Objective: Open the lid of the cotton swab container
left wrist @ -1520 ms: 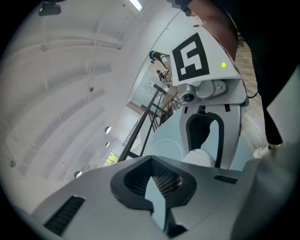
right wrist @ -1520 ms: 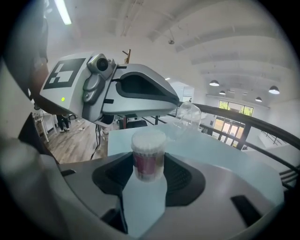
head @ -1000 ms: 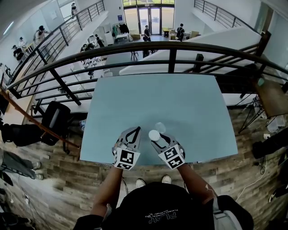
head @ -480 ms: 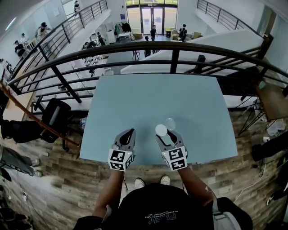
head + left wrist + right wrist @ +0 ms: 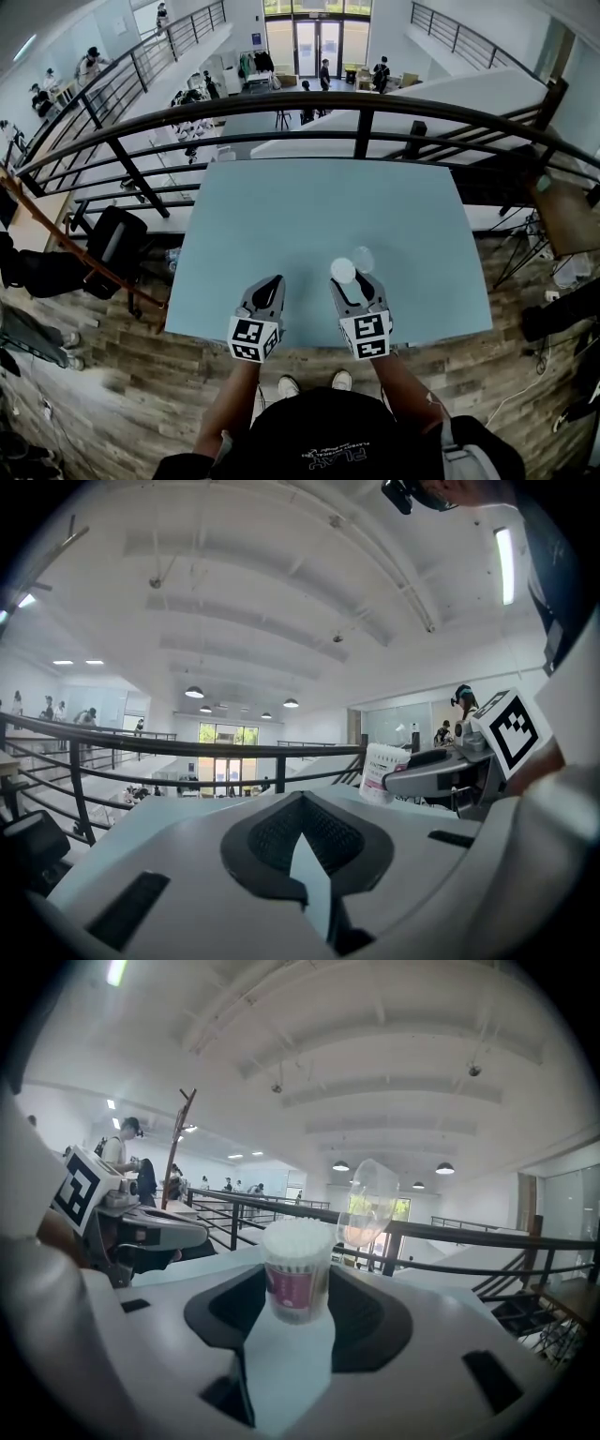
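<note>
**Mezzanine above a large open hall**

A pale blue table (image 5: 319, 216) stands on wood-plank flooring (image 5: 131, 366) beside a dark metal railing (image 5: 362, 131). Beyond it, a lower level holds people (image 5: 325, 73) and glass entrance doors (image 5: 314, 47). Pendant lamps (image 5: 194, 693) hang from a white vaulted ceiling (image 5: 281, 592).

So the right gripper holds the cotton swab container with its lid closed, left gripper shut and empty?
No, the lid stands open, per the right gripper view. The right gripper does hold the cotton swab container; the left gripper is shut and empty.
</note>
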Demonstrator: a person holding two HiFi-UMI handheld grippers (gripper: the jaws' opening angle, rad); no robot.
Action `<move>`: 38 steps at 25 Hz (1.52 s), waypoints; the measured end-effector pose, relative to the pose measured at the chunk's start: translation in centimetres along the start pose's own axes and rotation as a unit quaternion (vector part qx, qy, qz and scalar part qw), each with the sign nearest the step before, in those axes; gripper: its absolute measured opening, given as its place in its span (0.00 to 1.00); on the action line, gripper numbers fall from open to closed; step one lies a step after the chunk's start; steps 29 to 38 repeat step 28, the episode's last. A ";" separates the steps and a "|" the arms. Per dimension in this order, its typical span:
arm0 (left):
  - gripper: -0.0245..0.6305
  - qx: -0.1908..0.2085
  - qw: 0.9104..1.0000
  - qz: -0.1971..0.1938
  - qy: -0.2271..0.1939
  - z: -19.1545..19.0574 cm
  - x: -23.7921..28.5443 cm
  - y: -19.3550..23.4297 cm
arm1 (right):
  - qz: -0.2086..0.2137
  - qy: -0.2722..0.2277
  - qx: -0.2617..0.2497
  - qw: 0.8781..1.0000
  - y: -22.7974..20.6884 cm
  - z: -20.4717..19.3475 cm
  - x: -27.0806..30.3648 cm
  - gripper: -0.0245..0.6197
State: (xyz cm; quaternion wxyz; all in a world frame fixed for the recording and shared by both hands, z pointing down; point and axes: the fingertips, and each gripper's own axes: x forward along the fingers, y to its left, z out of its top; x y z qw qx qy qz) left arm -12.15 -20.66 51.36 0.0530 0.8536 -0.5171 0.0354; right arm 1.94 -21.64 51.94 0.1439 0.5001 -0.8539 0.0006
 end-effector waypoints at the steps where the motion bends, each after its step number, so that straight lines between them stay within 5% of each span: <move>1: 0.05 -0.001 1.000 -0.001 0.001 -0.1 -0.1 -0.1 | 0.000 -0.003 -0.001 1.000 0.1 0.3 -0.1 0.38; 38: 0.05 0.008 1.000 -0.022 -0.010 1.0 -0.2 -2.0 | -0.005 -0.025 -0.016 1.000 -0.3 1.9 -1.1 0.37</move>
